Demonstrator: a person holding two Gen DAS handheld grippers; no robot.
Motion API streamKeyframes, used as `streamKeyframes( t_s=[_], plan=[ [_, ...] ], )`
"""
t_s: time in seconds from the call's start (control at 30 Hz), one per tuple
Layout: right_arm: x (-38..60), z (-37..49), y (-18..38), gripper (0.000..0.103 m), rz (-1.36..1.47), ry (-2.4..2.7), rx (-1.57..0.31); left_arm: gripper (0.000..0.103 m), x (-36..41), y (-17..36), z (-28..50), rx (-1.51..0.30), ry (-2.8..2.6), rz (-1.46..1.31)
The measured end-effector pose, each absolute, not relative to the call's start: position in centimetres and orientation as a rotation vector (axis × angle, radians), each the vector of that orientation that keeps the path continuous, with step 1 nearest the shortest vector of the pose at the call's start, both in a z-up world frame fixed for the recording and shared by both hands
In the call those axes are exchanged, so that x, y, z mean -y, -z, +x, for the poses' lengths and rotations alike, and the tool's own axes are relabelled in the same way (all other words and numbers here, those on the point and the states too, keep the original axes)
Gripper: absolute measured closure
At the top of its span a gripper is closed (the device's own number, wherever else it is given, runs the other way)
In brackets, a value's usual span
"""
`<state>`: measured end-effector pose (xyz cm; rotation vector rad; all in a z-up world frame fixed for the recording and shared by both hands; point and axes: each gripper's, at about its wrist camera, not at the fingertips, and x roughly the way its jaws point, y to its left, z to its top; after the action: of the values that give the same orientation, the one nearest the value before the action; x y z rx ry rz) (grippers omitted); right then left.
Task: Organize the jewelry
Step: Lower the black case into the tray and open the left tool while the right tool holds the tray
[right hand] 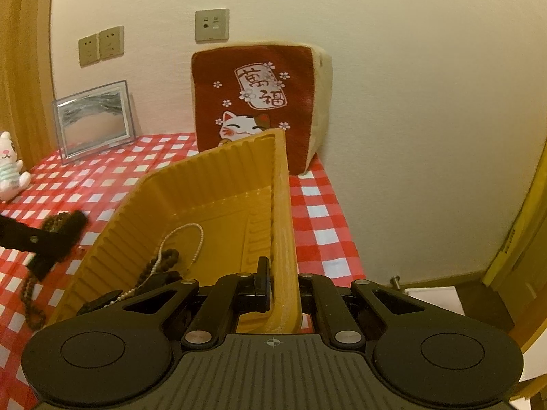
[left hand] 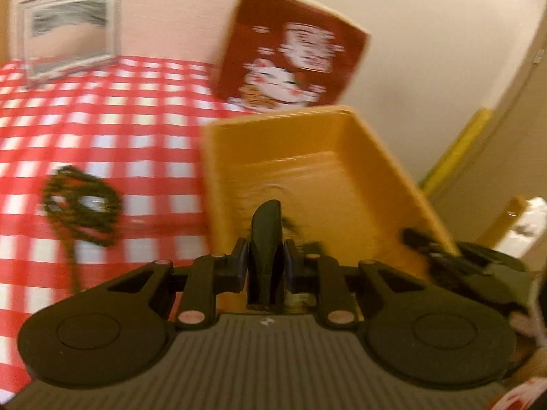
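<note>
A yellow ribbed tray (right hand: 218, 188) is tilted up off the red checked table. My right gripper (right hand: 278, 273) is shut on its right wall (right hand: 285, 225). Inside lie a white pearl necklace (right hand: 195, 239) and a dark bead string (right hand: 164, 259). In the left wrist view the same tray (left hand: 307, 177) is straight ahead, and my left gripper (left hand: 266, 239) has its fingers closed together at the tray's near edge; what they hold is blurred. A dark bead necklace (left hand: 82, 201) lies on the cloth to the left. The left gripper (right hand: 51, 235) also shows in the right view beside those beads (right hand: 32, 297).
A red lucky-cat cushion box (right hand: 256, 102) stands against the wall behind the tray. A clear picture frame (right hand: 92, 119) stands at the back left and a small white cat toy (right hand: 10, 164) at the far left. The table edge (right hand: 342, 239) runs along the right.
</note>
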<state>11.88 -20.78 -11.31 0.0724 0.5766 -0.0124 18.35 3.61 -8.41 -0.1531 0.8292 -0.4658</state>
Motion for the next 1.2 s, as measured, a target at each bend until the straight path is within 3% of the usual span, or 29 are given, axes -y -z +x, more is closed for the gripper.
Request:
streamKeyframes(
  t_s=[0.47, 0.87, 1.2],
  plan=[
    [20.7, 11.6, 11.3, 0.098, 0.074, 0.0, -0.578, 0.084, 3.2, 11.2, 20.0, -0.93, 0.574, -0.194],
    [20.7, 11.6, 11.4, 0.098, 0.077, -0.001, -0.584, 0.083, 1.8, 9.3, 19.0, -0.847, 0.566, -0.224],
    [20.9, 11.8, 11.5, 0.098, 0.081, 0.0, -0.587, 0.083, -5.5, 9.3, 16.8, -0.808, 0.325, -0.149]
  ],
)
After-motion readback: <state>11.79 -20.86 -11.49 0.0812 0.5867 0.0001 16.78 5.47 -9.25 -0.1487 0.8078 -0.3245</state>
